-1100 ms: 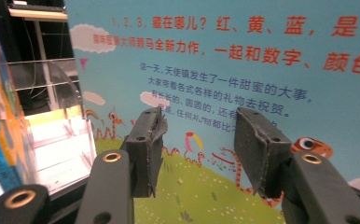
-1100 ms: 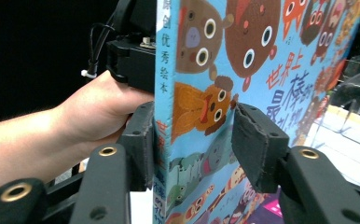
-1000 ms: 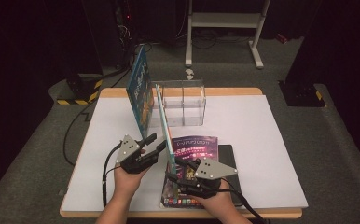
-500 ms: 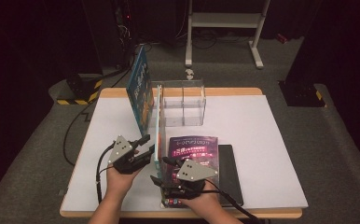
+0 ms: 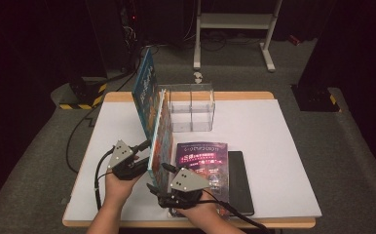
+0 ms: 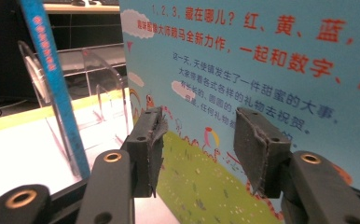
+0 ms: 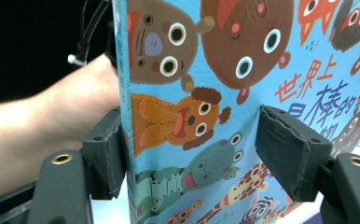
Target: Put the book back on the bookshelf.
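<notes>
the picture book (image 5: 160, 136) stands upright on the bench (image 5: 273, 146), next to the clear rack (image 5: 191, 107). the left gripper (image 5: 144, 145) and right gripper (image 5: 157, 178), jaws just widened, are both open beside it, steadying it against tipping.

Open right gripper (image 7: 197, 149) faces animal picture book (image 7: 243, 93).
</notes>
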Motion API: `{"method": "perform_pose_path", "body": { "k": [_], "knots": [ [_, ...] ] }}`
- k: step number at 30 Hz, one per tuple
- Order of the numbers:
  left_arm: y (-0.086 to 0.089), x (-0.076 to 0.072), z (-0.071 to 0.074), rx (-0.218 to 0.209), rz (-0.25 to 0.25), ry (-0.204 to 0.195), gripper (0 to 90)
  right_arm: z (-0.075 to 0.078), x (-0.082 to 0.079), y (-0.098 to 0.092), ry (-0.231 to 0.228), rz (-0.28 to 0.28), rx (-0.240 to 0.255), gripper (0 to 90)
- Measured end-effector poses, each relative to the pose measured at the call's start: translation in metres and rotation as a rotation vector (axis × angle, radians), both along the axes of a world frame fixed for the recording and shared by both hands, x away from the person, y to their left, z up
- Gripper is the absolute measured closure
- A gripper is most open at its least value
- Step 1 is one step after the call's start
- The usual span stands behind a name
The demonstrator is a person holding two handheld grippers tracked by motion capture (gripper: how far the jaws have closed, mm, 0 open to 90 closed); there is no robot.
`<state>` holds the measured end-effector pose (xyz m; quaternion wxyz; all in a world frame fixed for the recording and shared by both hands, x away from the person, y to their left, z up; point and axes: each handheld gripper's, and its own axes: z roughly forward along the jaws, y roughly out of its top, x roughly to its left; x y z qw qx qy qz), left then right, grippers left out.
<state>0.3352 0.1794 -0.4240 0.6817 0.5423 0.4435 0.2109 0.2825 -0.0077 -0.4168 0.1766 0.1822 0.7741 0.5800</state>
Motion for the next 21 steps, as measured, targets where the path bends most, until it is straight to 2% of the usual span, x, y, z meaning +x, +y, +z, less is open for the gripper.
{"method": "perform_pose_path", "body": {
  "k": [2,12,17,21],
  "knots": [
    [0.002,0.0,-0.002,-0.004,0.003,0.001,52.3,-0.004,-0.003,0.003,-0.015,-0.006,-0.025,29.2],
    [-0.002,-0.005,-0.003,-0.003,0.0,-0.006,49.1,-0.007,-0.006,-0.001,-0.011,-0.018,0.0,30.5],
    [0.001,-0.017,0.002,0.001,0.01,-0.036,47.0,-0.008,-0.007,-0.003,-0.015,-0.023,0.006,31.0],
    [0.008,-0.035,0.012,0.006,0.027,-0.057,43.6,-0.008,-0.007,-0.004,-0.01,-0.025,0.009,31.0]
  ]
}}
